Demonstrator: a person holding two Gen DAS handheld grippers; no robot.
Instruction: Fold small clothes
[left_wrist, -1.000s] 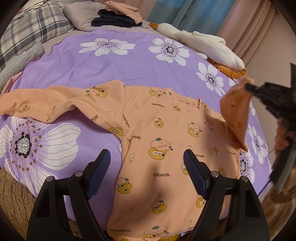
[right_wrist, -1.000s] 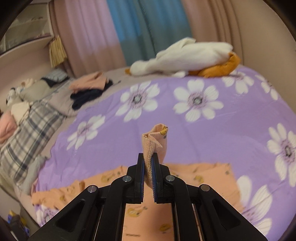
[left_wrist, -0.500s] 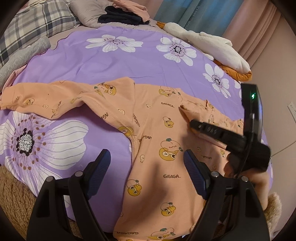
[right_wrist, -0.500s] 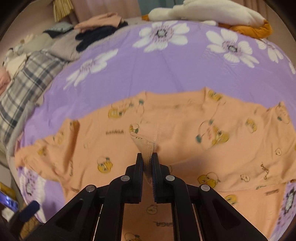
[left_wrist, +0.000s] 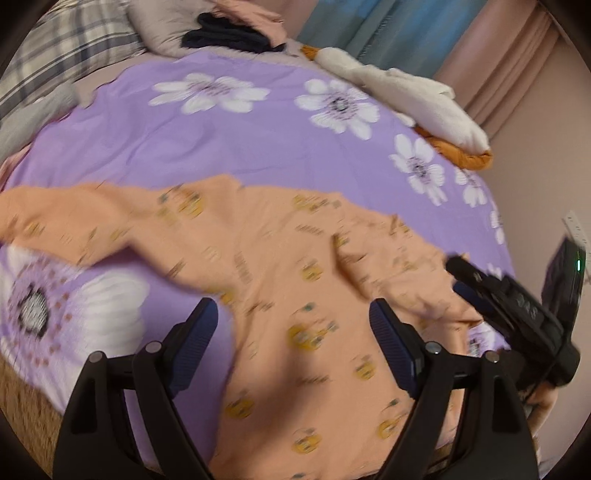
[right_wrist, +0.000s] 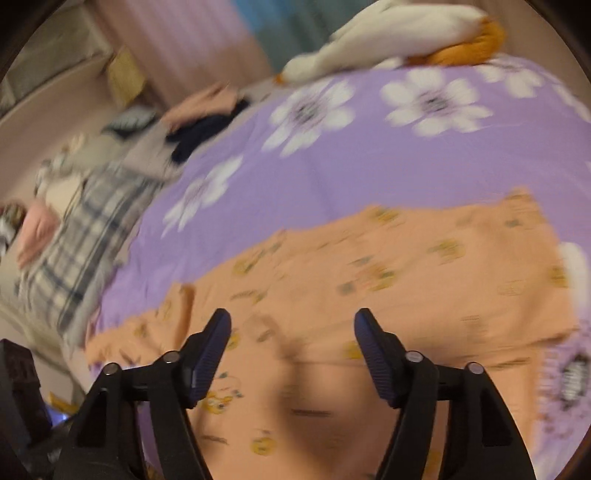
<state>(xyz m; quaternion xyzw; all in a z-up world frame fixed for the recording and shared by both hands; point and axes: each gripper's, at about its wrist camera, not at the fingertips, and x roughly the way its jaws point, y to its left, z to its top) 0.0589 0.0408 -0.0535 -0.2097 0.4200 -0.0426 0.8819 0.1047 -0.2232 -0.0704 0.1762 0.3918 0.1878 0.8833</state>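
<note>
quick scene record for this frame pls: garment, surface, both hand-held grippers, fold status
garment: orange printed top, spread flat
surface: purple floral bedspread
right sleeve: folded in over the body
left sleeve: not yet folded, stretched out
left hand-held gripper: open, nothing between the pads
right hand-held gripper: jaws just opened, sleeve released, nothing held

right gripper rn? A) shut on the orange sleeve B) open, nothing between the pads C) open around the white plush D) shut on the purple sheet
B: in the right wrist view the right gripper has its jaws just opened and standing wide apart, with the orange top lying flat on the bed below, no cloth pinched between them.
</note>
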